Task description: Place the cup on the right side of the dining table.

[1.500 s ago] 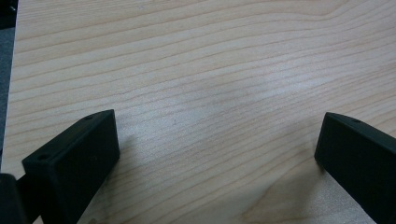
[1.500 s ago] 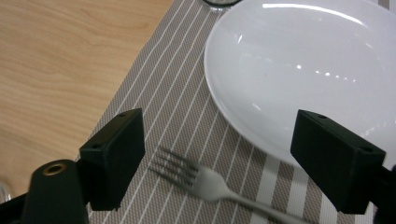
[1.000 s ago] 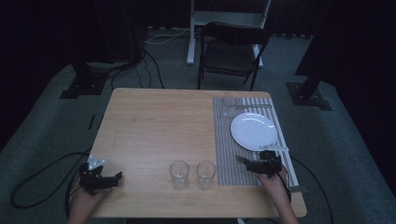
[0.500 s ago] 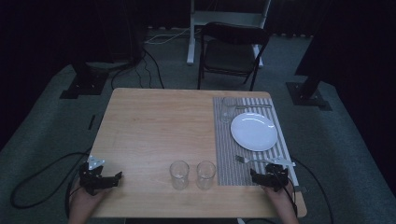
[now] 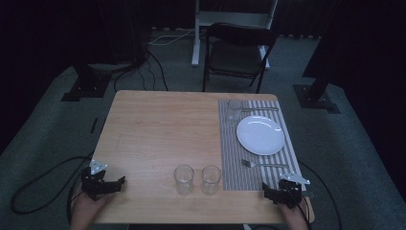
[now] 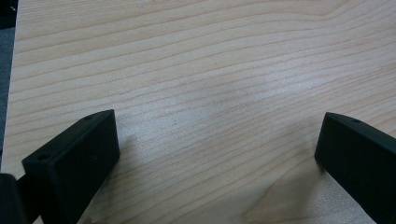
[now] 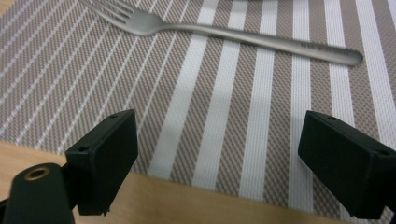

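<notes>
**Both grippers rested open at the near edge, fork just ahead of the right one**

The right gripper sat at the near right corner of the wooden table, its jaws spread wide with nothing between them. In the right gripper view its jaws straddled the near edge of the striped placemat, and a metal fork lay flat on the mat just beyond them, crosswise to the jaws, tines to the left in that view. From the high view the fork lay near the gripper, between it and the white plate, which sat farther back on the same placemat. A drinking glass stood at the mat's far left corner.

The left gripper rested at the near left corner, well apart from the right one, with jaws likewise wide open and empty. In the left gripper view its jaws framed only bare wood grain.

Between the two grippers, near the front edge, two empty tumblers stood side by side on the wood, the right one just beside the placemat's edge. Beyond the table stood a black folding chair.
</notes>
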A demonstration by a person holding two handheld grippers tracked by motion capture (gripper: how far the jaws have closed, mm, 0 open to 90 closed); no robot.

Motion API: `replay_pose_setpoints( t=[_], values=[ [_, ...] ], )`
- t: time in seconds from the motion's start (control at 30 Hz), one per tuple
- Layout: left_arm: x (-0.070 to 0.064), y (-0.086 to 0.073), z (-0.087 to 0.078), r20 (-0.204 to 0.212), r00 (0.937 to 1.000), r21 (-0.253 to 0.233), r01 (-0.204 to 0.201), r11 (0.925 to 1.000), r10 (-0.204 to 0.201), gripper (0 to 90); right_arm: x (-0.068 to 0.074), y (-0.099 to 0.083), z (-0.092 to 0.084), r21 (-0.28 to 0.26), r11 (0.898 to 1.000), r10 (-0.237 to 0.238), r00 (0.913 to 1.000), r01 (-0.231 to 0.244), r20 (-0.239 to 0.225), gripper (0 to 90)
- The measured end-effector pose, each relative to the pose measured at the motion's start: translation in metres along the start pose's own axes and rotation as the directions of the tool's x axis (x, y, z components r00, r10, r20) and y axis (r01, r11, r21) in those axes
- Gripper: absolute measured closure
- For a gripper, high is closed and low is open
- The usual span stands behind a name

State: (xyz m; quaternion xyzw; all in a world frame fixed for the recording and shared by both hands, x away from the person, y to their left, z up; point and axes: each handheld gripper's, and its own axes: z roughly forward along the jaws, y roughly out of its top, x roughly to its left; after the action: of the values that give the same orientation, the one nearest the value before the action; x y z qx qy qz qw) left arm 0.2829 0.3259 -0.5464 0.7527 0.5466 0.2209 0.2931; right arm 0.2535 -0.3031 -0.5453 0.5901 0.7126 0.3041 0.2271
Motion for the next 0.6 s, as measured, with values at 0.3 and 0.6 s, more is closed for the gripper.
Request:
replay_pose_setpoints(
  t=[0.3, 0.6],
  values=[
    [0.0004, 0.0005, 0.0005, -0.002, 1.0000, 0.000, 0.001, 1.0000, -0.001, 0.2, -0.0074, -0.0088, -0.0034, -0.041, 0.998, 0.043, 0.9987, -0.042, 0.026, 11.7],
    [0.0004, 0.0005, 0.0005, -0.002, 1.0000, 0.000, 0.001, 1.0000, -0.001, 0.2, -0.0086, -0.0099, -0.0022, -0.052, 0.998, 0.044, 0.9979, -0.041, 0.047, 11.7]
  ],
)
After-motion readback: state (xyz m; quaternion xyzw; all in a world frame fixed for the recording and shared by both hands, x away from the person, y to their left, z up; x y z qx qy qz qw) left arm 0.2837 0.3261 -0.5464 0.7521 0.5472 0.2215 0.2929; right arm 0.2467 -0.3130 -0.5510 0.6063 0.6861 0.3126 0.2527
